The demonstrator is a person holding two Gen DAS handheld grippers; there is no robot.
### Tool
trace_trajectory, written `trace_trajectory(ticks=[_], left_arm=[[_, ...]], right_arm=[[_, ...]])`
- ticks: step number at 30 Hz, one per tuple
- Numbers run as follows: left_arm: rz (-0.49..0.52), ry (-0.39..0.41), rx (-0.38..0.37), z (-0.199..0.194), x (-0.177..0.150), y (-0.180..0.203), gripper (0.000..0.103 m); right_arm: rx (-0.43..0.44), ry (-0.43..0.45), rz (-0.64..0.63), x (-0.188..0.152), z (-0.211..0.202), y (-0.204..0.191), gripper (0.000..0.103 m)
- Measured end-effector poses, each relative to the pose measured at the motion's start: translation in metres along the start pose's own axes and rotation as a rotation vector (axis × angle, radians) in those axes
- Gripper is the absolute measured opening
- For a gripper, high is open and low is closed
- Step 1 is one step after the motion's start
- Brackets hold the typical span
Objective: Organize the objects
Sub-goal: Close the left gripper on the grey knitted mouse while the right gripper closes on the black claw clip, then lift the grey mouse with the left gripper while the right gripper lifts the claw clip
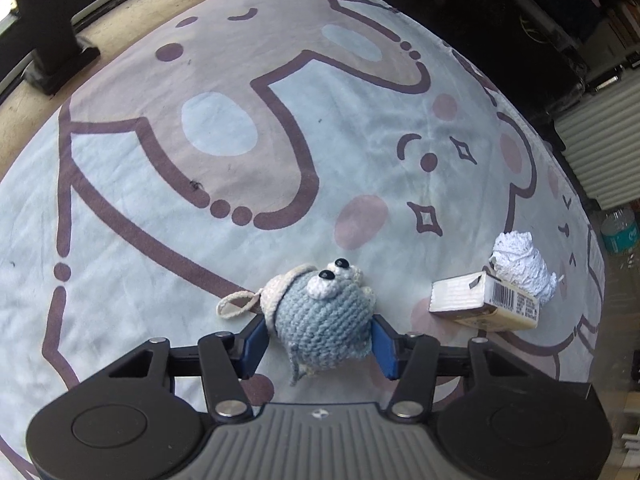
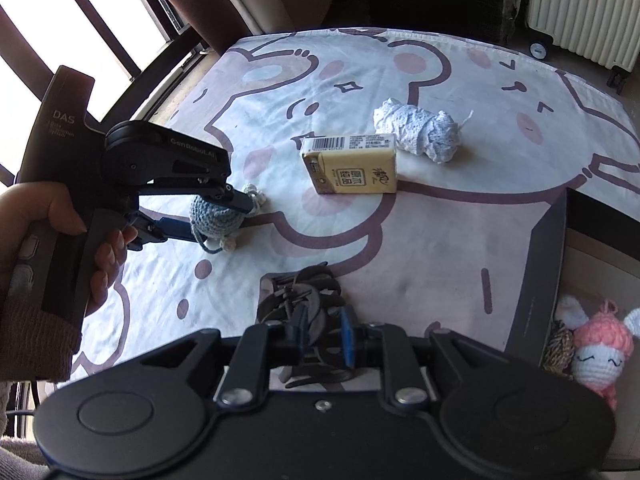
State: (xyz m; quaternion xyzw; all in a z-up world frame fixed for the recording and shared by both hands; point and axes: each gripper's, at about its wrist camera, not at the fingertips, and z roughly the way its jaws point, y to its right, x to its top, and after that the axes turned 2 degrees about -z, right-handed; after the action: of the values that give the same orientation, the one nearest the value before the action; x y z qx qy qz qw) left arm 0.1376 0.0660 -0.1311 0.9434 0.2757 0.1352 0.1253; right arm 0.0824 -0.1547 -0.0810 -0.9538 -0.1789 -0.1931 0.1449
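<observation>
While both cameras look down on the same cartoon-printed cloth [image 1: 160, 280] covering the table, each shows things the other misses. Pale blue with pink and brown bear outlines, the cloth fills most of both views.

Only the right wrist view shows a dark flat board [image 2: 540, 280] at the cloth's right edge, with a pink and white crochet doll [image 2: 596, 356] lying beyond it. It also shows a person's hand [image 2: 52, 232] gripping the handle of the left gripper [image 2: 224, 216], seen from the side.

Near the middle of the cloth lies a yellow tissue pack [image 2: 352, 168], with a white lace bundle [image 2: 420, 134] just behind it, touching or nearly so. The left wrist view shows both at its right edge: pack [image 1: 484, 300], bundle [image 1: 520, 264].

A blue crochet toy [image 1: 320, 316] with two black eyes sits on the cloth, left of the pack. From above, the left gripper [image 1: 320, 348] has its blue-padded jaws pinching the toy's sides.

Smallest is a dark tangled metal item [image 2: 308, 300], seen only in the right wrist view, lying between the slightly parted jaws of the right gripper [image 2: 324, 336]; I cannot tell whether the pads touch it.
</observation>
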Motion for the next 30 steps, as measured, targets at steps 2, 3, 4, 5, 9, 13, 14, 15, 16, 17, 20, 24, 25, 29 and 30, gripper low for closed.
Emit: trace_trajectory(ticks=[2,3,4,5,9,13,14,15,16,17,20,24,25,29,30], left_arm=[[0.054,-0.004,0.0,-0.002,0.001,0.002,0.053],[0.086,-0.006,-0.001,-0.003,0.001,0.003,0.052],[0.121,-0.01,-0.004,-0.004,0.001,0.004,0.052],[0.154,-0.017,-0.008,-0.005,0.0,0.005,0.052],[0.328,-0.033,-0.008,-0.011,-0.004,0.013,0.052],[0.518,-0.057,-0.021,-0.015,-0.014,0.02,0.052],[0.56,-0.067,-0.025,-0.016,-0.017,0.021,0.052],[0.592,-0.078,-0.029,-0.017,-0.019,0.021,0.052],[0.622,-0.089,-0.03,-0.017,-0.021,0.02,0.052],[0.652,-0.099,-0.028,-0.017,-0.024,0.02,0.052],[0.756,-0.134,-0.005,-0.016,-0.034,0.018,0.053],[0.822,-0.137,0.022,-0.017,-0.041,0.018,0.053],[0.819,-0.135,0.025,-0.017,-0.041,0.017,0.053],[0.759,-0.135,0.026,-0.019,-0.039,0.014,0.055],[0.731,-0.136,0.019,-0.02,-0.038,0.013,0.055]], right_arm=[[-0.002,0.001,-0.004,0.001,0.002,-0.002,0.027],[0.002,0.0,-0.006,0.002,0.003,-0.003,0.028],[0.006,-0.002,-0.01,0.003,0.005,-0.005,0.033],[0.008,-0.003,-0.018,0.003,0.006,-0.008,0.039],[-0.01,-0.013,-0.061,0.004,0.012,-0.017,0.049],[-0.03,-0.028,-0.073,0.004,0.017,-0.02,0.051],[-0.034,-0.033,-0.074,0.004,0.018,-0.021,0.052],[-0.035,-0.034,-0.074,0.004,0.019,-0.021,0.052],[-0.033,-0.036,-0.073,0.004,0.019,-0.022,0.052],[-0.032,-0.037,-0.07,0.004,0.02,-0.022,0.052],[-0.035,-0.042,-0.057,0.005,0.022,-0.023,0.052],[-0.037,-0.046,-0.051,0.005,0.023,-0.026,0.052],[-0.034,-0.049,-0.046,0.005,0.024,-0.026,0.052],[-0.025,-0.051,-0.045,0.005,0.024,-0.028,0.052],[-0.022,-0.053,-0.048,0.005,0.024,-0.028,0.052]])
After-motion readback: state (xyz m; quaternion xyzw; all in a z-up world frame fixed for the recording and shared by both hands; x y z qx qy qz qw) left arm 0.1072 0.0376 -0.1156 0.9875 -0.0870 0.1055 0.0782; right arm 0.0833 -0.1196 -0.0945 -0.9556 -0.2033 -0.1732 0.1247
